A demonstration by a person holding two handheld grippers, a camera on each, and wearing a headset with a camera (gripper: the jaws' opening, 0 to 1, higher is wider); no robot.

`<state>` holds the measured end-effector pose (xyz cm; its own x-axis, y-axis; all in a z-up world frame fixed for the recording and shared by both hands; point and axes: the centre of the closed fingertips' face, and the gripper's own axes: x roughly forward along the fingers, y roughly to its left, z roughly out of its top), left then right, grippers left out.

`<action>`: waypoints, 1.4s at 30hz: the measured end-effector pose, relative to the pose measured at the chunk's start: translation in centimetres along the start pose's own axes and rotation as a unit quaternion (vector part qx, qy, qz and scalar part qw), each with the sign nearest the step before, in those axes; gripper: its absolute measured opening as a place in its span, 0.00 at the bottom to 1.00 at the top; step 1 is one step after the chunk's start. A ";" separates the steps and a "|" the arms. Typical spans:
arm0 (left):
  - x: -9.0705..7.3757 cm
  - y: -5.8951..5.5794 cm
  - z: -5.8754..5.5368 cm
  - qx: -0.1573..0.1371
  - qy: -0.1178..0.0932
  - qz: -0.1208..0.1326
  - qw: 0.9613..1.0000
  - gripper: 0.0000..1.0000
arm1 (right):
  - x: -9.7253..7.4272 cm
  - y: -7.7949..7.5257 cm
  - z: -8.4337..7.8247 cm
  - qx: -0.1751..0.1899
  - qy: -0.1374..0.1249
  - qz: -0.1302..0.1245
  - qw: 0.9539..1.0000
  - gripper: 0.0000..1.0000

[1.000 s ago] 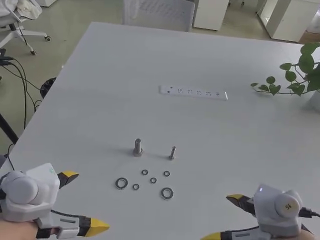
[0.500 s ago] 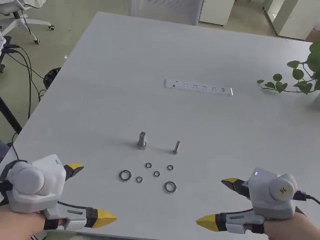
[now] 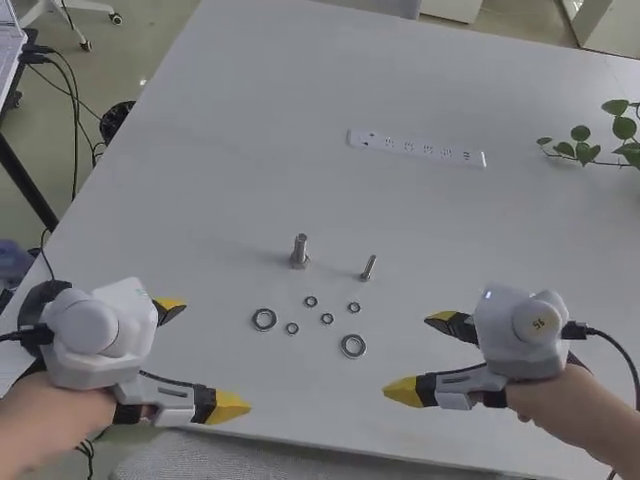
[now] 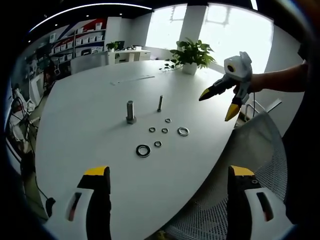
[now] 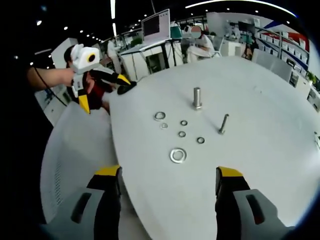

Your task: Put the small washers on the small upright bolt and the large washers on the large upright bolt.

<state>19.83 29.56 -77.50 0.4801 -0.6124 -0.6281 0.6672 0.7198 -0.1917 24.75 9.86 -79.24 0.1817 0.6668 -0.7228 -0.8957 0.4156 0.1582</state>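
Dotting smooth white table (image 3: pixel 250 150): flat steel ring washers (image 3: pixel 353 346), two upright steel bolts (image 3: pixel 300 250). Hovering nearside: left gripper (image 3: pixel 205 355), right gripper (image 3: pixel 415 355), jaws spread.

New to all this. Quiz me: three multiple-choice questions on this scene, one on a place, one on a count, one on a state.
1. The washers lie: A on the table, in front of the bolts; B on the bolts; C in a box.
2. Washers in all: A four; B six; C nine.
3. The left gripper and right gripper are: A shut on washers; B holding bolts; C open, empty.
Answers: A, all lie flat on the table; B, two large, four small; C, fingers spread with nothing between.
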 end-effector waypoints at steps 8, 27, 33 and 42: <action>-0.1 -0.1 0.1 0.001 0.001 0.002 1.000 0.99 | 1.5 -0.4 0.6 -0.018 0.018 0.003 1.000 0.72; -0.5 -1.2 -0.2 0.021 0.008 -0.030 0.999 0.92 | 5.0 -0.8 0.3 -0.068 0.093 0.017 0.993 0.62; -0.6 -1.1 -0.6 0.025 0.012 -0.033 0.999 0.92 | 6.3 -0.9 -0.1 -0.091 0.128 0.024 0.987 0.58; -0.6 -0.7 -0.9 0.030 0.014 -0.037 0.999 0.94 | 7.7 -1.5 -0.5 -0.123 0.165 0.025 0.978 0.54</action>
<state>18.59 29.75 -77.68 0.4132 -0.6526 -0.6351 0.7337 0.6517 -0.1922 27.31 13.99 -85.39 0.0307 0.4298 -0.9024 -0.9779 0.1996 0.0618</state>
